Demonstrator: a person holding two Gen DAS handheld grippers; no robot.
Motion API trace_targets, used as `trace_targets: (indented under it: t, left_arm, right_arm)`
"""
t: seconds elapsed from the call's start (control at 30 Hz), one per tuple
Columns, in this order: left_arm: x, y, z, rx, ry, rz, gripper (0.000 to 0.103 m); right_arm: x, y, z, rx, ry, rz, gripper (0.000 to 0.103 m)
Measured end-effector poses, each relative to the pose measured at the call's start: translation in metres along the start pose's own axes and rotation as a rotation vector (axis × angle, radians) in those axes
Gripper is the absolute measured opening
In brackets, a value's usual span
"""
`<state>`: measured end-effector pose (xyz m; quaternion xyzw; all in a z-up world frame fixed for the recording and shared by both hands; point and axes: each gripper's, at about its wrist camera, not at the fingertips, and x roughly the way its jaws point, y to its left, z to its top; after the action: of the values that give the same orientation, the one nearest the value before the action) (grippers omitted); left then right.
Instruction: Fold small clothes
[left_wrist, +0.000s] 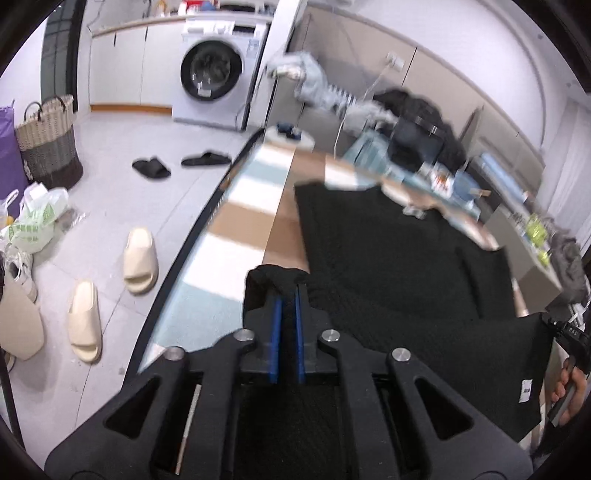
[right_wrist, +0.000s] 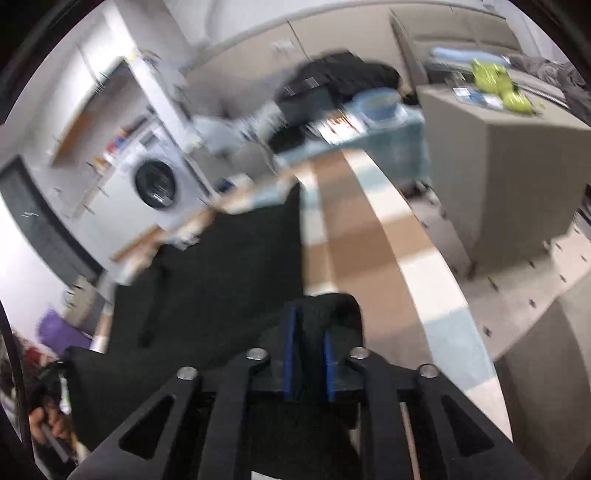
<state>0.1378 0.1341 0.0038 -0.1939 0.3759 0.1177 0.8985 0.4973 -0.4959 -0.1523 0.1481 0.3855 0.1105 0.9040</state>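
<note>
A black knitted garment (left_wrist: 388, 258) lies spread on the table's checked cloth (left_wrist: 243, 206), with its near edge lifted. In the left wrist view my left gripper (left_wrist: 289, 286) is shut on a bunched corner of that edge, the blue pads almost touching. In the right wrist view the garment (right_wrist: 221, 266) stretches away to the left, and my right gripper (right_wrist: 310, 317) is shut on its other near corner, with thick fabric filling the gap between the blue pads. A hand (left_wrist: 569, 391) shows at the far right of the left wrist view. Both views are blurred.
A pile of dark clothes (left_wrist: 417, 122) and small items sit at the table's far end. On the floor to the left are a washing machine (left_wrist: 214, 70), a woven basket (left_wrist: 48, 140), black slippers (left_wrist: 151, 168), cream slippers (left_wrist: 138, 260) and plastic bags (left_wrist: 37, 218). A grey cabinet (right_wrist: 498, 147) stands to the right.
</note>
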Motion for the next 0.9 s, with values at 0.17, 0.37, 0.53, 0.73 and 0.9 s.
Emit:
trace_targets:
  t: [0.17,0.37,0.53,0.73,0.9]
  left_arm:
    - [0.014,0.009,-0.018,-0.021,0.05,-0.01,0.054]
    - [0.055,0.001,-0.025,-0.021,0.123,-0.013,0.058]
    - [0.071,-0.025,-0.027,0.063,0.118,-0.014,0.015]
    - [0.06,-0.033,-0.039,0.133,0.112,-0.01,0.013]
    - [0.033,-0.021,-0.062,0.141,0.113,-0.012,0.013]
  right_arm:
    - [-0.003,-0.025,-0.017,0.0,0.039,0.003,0.063]
    - [0.018,-0.015,-0.017,-0.073,0.103,0.076,0.063]
    - [0.04,0.014,-0.019,-0.158,0.127,0.075,0.03]
    - [0.035,0.019,-0.031,-0.201,0.152,0.08,0.025]
    - [0.017,0.016,-0.051,-0.215,0.17,0.097,0.025]
